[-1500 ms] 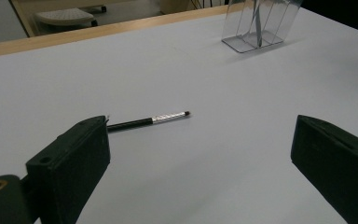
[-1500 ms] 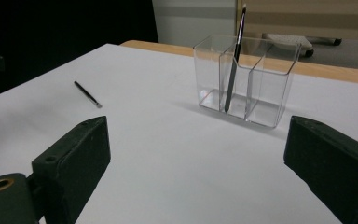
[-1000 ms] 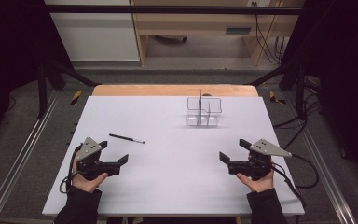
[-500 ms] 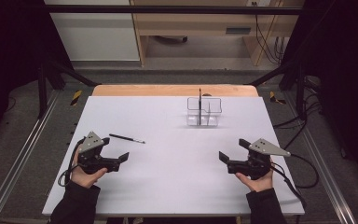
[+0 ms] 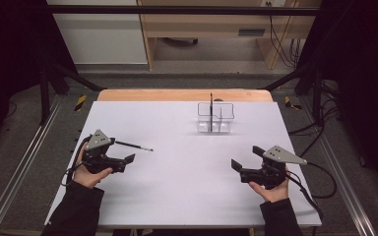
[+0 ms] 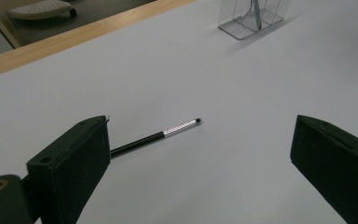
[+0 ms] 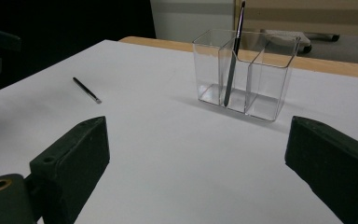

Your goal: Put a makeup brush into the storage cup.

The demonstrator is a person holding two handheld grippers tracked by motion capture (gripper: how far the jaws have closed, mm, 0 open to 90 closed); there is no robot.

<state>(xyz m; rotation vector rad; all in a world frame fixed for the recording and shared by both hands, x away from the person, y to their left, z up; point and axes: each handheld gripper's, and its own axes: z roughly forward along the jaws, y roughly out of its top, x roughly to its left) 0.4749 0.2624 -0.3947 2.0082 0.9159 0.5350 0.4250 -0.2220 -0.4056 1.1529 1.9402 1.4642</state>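
A thin black brush (image 5: 134, 145) lies flat on the white table (image 5: 177, 196), left of centre. My left gripper (image 5: 127, 162) sits just in front of it, open and holding nothing. In the left gripper view the brush (image 6: 156, 136) lies a little ahead, its handle end behind the left jaw of the open gripper (image 6: 200, 144). My right gripper (image 5: 247, 157) rests open at the right front, nothing between its fingers. A clear divided holder (image 5: 215, 118) stands at the back with a second brush (image 5: 210, 105) upright in it. The right gripper view has the holder (image 7: 261, 88) ahead.
A wooden strip (image 5: 177, 95) runs along the table's far edge. Metal frame rails (image 5: 24, 162) flank both sides. Cables (image 5: 320, 182) trail off the right edge. Open table surface lies between the grippers and the holder.
My left gripper has moved forward, away from the person, closer to the lying brush. The right gripper has stayed in place.
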